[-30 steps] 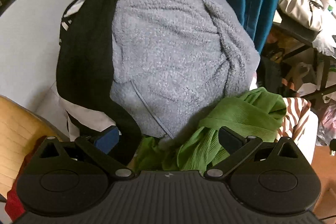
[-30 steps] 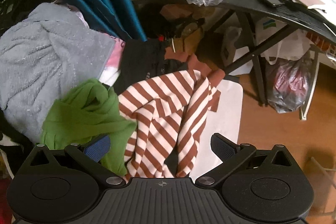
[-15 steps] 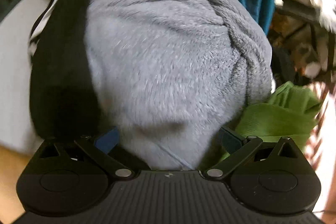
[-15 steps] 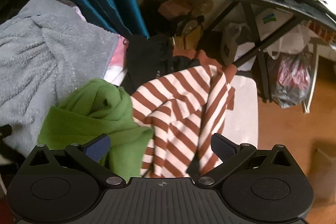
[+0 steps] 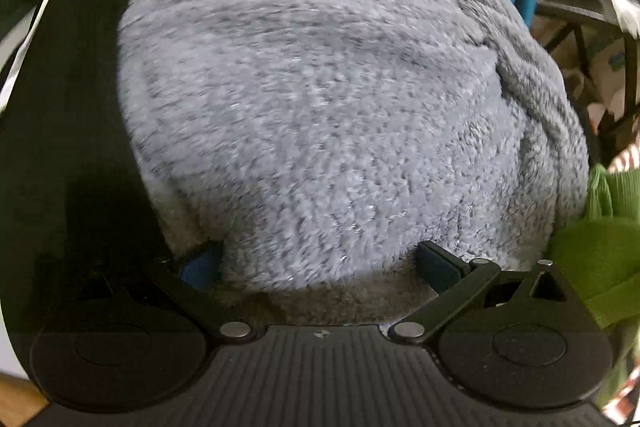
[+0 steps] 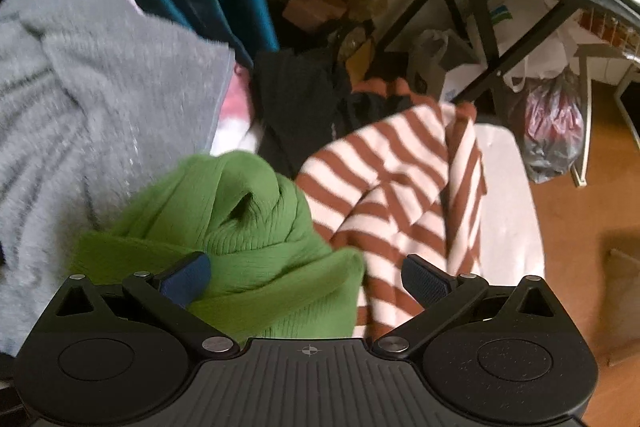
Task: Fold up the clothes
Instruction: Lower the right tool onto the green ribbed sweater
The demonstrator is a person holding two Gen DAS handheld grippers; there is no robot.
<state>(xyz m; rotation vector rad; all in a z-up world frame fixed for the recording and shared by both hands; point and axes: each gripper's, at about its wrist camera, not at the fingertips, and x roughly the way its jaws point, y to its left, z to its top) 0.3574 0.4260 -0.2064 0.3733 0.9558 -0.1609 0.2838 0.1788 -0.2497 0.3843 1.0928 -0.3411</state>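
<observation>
Left tongs (image 5: pixel 320 263) spread wide, pressed into grey fleece (image 5: pixel 328 99). Right tongs (image 6: pixel 306 277) spread wide over green knit (image 6: pixel 248 227), gripping nothing.

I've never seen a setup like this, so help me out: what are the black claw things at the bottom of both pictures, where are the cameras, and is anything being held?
There is no robot here. A person holds a two-finger gripper in each hand, and a camera on each looks forward along its fingers. One picture is from the left gripper: it is open and pushed up against a grey fleece, fingers either side but not pinching. The other is from the right gripper, also open, over a green garment beside a striped top. Nothing is held yet. The clothes lie in an unfolded heap.
</observation>
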